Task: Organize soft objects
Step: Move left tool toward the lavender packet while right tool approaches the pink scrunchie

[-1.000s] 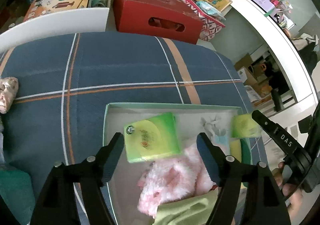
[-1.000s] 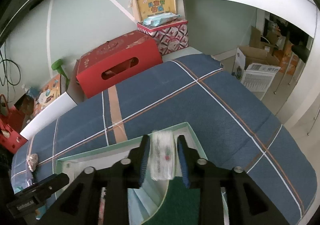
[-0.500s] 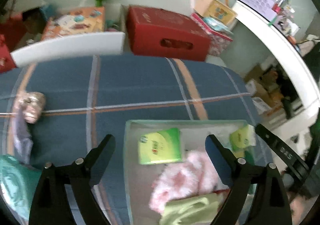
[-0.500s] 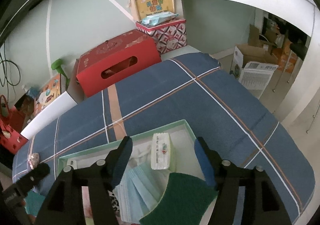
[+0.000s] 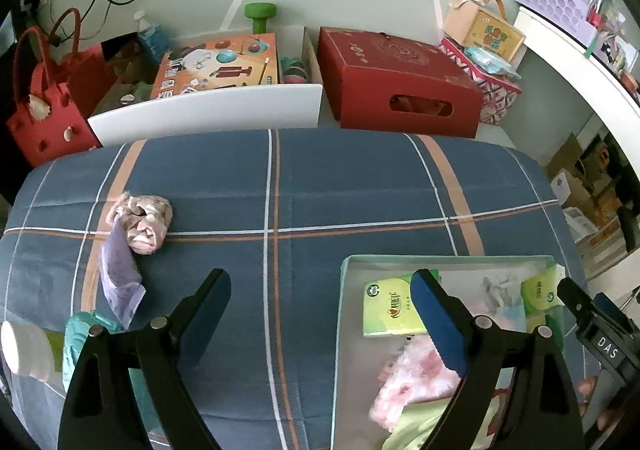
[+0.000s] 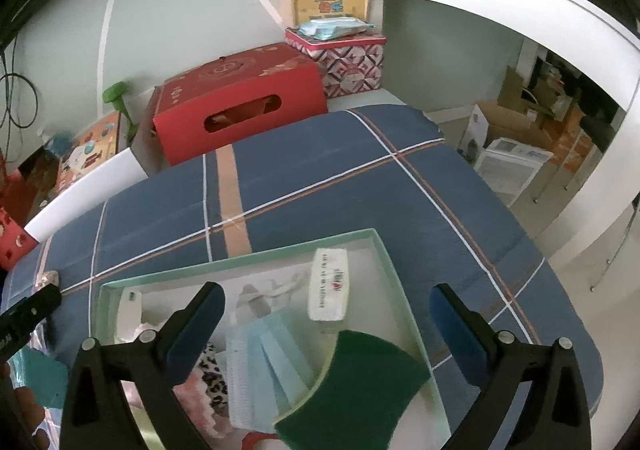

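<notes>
Though box (image 6: 384,250) full, cloth (image 5: 360,190) clear

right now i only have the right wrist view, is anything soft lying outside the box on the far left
Observer: Yes. A purple cloth lies on the bedspread, left of the box, touching a crumpled pink cloth.
Operator: is the left tool holding anything
Observer: No. The left tool is open, with only bedspread between its fingers.
Operator: whats in the box corner my tool hides
Observer: A green tissue pack lies flat there, next to a fluffy pink item.
</notes>
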The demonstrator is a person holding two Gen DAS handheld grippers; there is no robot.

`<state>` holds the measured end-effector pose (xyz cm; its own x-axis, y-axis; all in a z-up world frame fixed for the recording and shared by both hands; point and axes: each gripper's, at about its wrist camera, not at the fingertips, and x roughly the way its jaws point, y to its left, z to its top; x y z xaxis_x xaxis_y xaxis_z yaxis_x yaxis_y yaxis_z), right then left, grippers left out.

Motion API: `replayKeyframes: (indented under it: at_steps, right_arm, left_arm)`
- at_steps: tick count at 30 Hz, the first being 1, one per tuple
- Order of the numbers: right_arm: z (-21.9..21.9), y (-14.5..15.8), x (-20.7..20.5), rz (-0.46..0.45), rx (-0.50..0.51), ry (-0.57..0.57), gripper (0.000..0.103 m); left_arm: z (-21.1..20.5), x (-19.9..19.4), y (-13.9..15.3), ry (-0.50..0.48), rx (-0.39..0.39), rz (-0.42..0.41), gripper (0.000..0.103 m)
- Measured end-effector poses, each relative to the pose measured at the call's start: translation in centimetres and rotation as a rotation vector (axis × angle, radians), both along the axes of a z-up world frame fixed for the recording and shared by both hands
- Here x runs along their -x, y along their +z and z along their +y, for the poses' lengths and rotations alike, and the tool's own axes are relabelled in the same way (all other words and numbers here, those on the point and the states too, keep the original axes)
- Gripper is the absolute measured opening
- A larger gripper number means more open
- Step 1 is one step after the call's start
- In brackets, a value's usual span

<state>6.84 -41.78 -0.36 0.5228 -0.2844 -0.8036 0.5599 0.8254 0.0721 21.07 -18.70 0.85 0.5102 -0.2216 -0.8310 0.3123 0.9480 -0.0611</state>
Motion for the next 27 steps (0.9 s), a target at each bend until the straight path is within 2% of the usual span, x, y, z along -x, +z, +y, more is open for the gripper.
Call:
replayKeyframes:
  at_steps: [5,12,23,27]
  right_arm:
    - [0.8,0.3,-0.2,-0.009,-0.002,0.021,0.103]
    - [3.5,2.7,-0.2,-0.091,-0.016,0.097,0.103]
    - [10.6,5.6,-3.1,-0.144,-0.039,0.272,0.103]
    - [13.6,6.5,-4.7,-0.153,-0.065,0.355,0.103]
  left_arm:
    - [0.3,0.2,0.8,-0.005,0.003,-0.012,0.091]
    - [2.9,0.5,3.3,0.024,0.008,-0.061,0.091]
    - [12.3,-1.2,6.5,0.174,0.093,-0.081,0.091]
    - [15.9,-2.3,7.9,0.203,0.059,-0.096,0.091]
